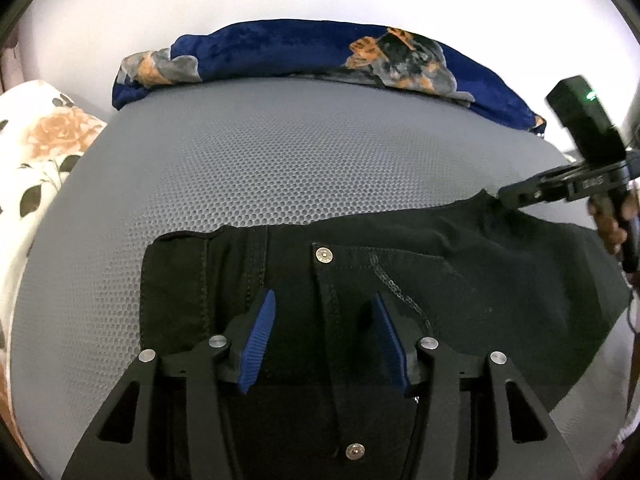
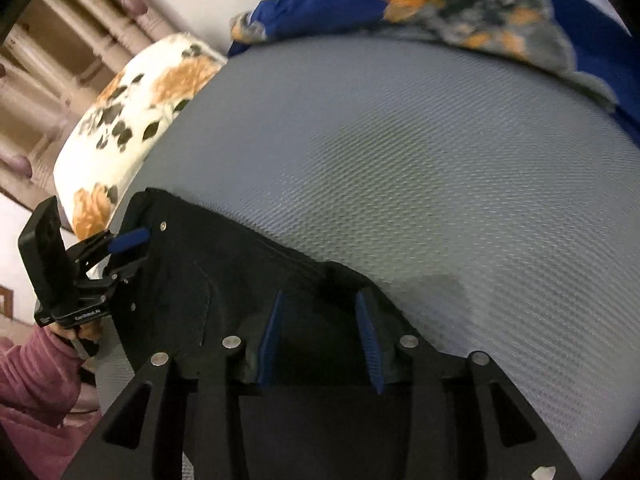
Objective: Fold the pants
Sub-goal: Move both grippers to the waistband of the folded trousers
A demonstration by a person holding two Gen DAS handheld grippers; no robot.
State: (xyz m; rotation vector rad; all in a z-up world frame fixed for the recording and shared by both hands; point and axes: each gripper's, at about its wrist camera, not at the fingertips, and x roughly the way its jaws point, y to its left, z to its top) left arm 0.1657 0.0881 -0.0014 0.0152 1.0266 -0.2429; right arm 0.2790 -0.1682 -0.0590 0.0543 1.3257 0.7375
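Black pants (image 1: 440, 280) lie flat on a grey mesh mattress (image 1: 280, 152), waistband toward the left, with a metal button (image 1: 323, 255) showing. My left gripper (image 1: 324, 296) hangs over the fly area. Its blue pads stand well apart and press on nothing, so it is open. In the right wrist view it sits at the left end of the pants (image 2: 224, 272), marked as left gripper (image 2: 132, 244). My right gripper (image 2: 320, 296) is at the far edge of the cloth. Its jaws are apart, with dark fabric lying between the pads and not pinched. In the left wrist view this right gripper (image 1: 508, 194) touches the pants' upper right edge.
A blue patterned blanket (image 1: 280, 44) is bunched along the far side of the mattress. A white floral pillow (image 1: 36, 152) lies at the left. A hand (image 1: 608, 224) holds the right tool, and a pink sleeve (image 2: 36, 380) is behind the left one.
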